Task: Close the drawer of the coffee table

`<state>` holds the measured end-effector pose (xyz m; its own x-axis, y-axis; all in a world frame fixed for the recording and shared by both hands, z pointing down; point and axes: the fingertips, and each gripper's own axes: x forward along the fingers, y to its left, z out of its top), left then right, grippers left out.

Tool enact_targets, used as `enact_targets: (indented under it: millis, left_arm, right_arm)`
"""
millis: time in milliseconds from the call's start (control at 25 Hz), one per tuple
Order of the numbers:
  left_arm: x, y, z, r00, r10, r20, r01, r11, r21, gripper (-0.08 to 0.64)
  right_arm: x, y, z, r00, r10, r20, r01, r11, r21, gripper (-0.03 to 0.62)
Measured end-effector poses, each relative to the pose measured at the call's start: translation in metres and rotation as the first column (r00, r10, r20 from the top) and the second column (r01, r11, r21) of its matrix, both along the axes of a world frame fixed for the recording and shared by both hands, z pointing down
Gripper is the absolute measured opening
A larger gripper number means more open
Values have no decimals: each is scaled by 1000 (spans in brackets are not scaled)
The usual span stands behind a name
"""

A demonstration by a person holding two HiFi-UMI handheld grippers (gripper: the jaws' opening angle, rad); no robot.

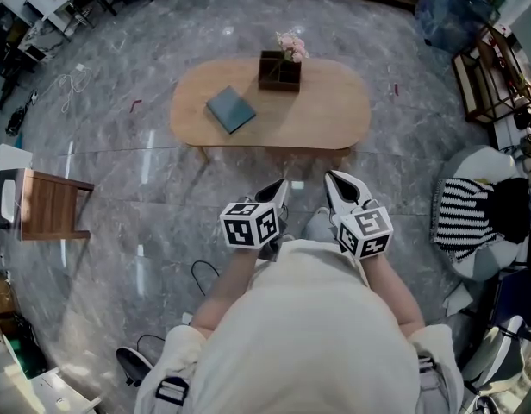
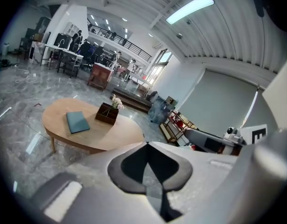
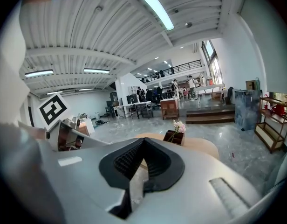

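The oval wooden coffee table (image 1: pixel 334 110) stands on the grey stone floor ahead of me, and no open drawer shows on it from above. On its top lie a teal book (image 1: pixel 230 109) and a dark box with pink flowers (image 1: pixel 279 70). My left gripper (image 1: pixel 283 185) and right gripper (image 1: pixel 329 178) hang side by side short of the table's near edge, both shut and empty. In the left gripper view the table (image 2: pixel 120 134) lies beyond the closed left gripper (image 2: pixel 147 144). The right gripper view has the flower box (image 3: pixel 175 135) past the closed right gripper (image 3: pixel 143 139).
A wooden stool (image 1: pixel 46 203) stands at the left. A white seat with a striped cushion (image 1: pixel 465 214) is at the right, with a metal rack (image 1: pixel 494 76) and a blue bag (image 1: pixel 451 7) behind it. Cables (image 1: pixel 71 80) lie on the floor at far left.
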<state>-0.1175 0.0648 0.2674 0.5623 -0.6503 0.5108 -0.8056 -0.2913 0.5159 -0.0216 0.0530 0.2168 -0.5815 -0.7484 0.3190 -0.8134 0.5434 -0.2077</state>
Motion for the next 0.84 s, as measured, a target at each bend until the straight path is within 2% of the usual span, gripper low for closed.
enact_targets:
  millis: [320, 840]
  left_arm:
    - [0, 8, 3, 1000, 5, 24, -5, 1000, 1, 0]
    - [-4, 19, -1, 1000, 14, 17, -14, 1000, 12, 1]
  right_arm:
    - [4, 10, -2, 999, -8, 32, 8, 1000, 2, -2]
    - [5, 21, -10, 999, 12, 44, -13, 999, 31, -2]
